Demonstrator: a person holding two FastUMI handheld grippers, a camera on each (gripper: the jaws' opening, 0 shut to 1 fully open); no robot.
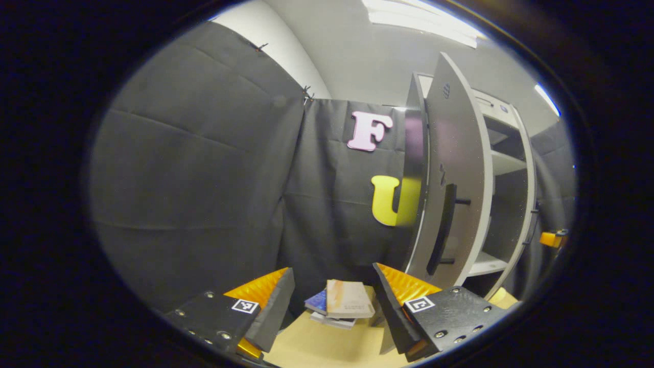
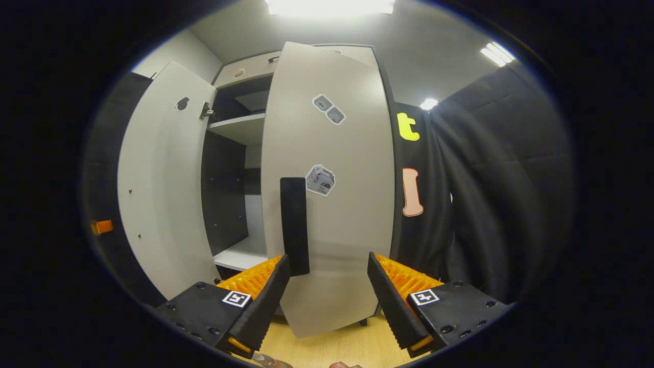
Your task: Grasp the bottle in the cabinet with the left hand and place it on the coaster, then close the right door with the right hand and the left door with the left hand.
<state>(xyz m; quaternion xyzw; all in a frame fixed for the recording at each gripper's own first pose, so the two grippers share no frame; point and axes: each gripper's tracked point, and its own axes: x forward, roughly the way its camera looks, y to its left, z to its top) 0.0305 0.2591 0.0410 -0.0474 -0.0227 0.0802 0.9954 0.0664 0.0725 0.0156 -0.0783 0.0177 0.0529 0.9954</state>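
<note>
Right tool (image 2: pixel 327 286): fingers spread, empty, close before right door (image 2: pixel 332 204), its handle (image 2: pixel 295 225) just beyond left finger. Left tool (image 1: pixel 332 301): fingers spread, empty, above surface (image 1: pixel 327 347) with stacked books (image 1: pixel 342 301). Left door (image 2: pixel 163 179) open wide. Cabinet shelves (image 2: pixel 240 128) beyond; bottle location cannot tell.

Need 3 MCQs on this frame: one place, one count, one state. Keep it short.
1. Where does the small stack of books lie?
A. on a cabinet shelf
B. on the light wooden tabletop by the black cloth wall
C. between closed fingers

2. How many stickers show on the pale grey right cabinet door?
A. one
B. three
C. six

3. State of the right gripper?
A. open, empty
B. shut on the black door handle
C. holding a bottle

Key: 1 B, books rest on the tabletop ahead of the left gripper. 2 B, a pair high up plus one mid-door. 3 A, fingers apart, nothing between them.
</note>
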